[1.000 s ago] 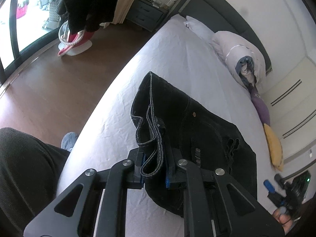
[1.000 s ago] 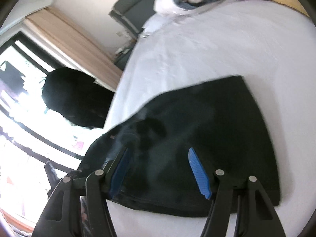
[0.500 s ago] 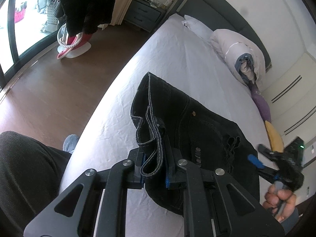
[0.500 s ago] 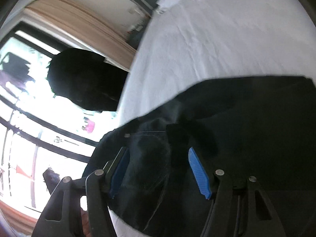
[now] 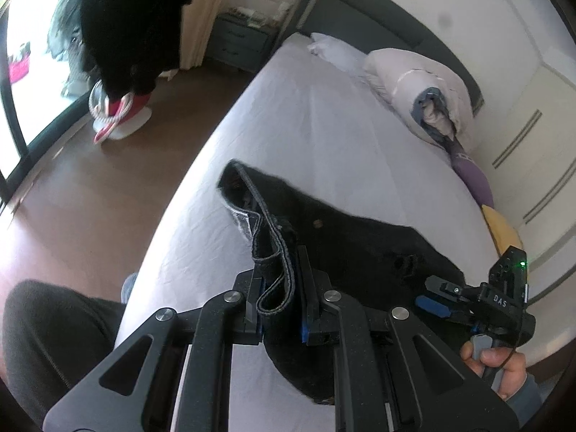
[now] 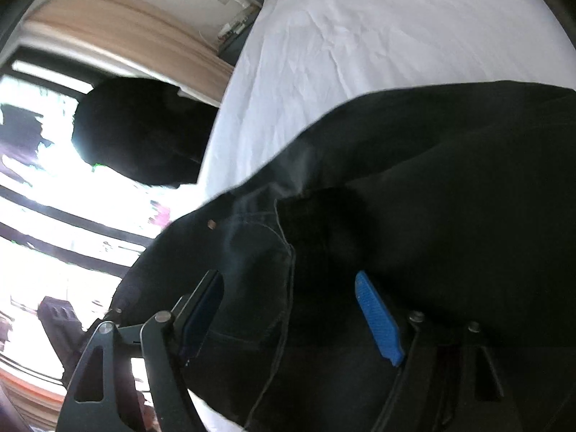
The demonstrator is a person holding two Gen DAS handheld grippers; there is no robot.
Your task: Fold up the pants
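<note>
Two grippers: both on one pair of black pants [image 5: 345,244], lying on the white bed [image 5: 306,126] near its side edge.
Left gripper [image 5: 279,309]: clenched on a bunched fold of the waistband; denim loop sticks up between the fingers.
Right gripper [image 6: 288,309]: jaws spread wide, blue pads either side of a seam, nothing pinched. In the left view it sits at the pants' far edge [image 5: 441,297].
Pants vs grippers: waistband end lifted off the sheet at the left gripper, rest draped flat across the bed toward the right gripper.
Handling (judgement): soft, limp, fairly heavy denim; sags, won't hold shape. Not slippery, not fragile.
Where to grip: thick hems, waistband, seams; multi-layer edges bite well. Single-layer mid-panel will just tent.
Risk: one-sided lift drags the free half and wrecks the fold line.
</note>
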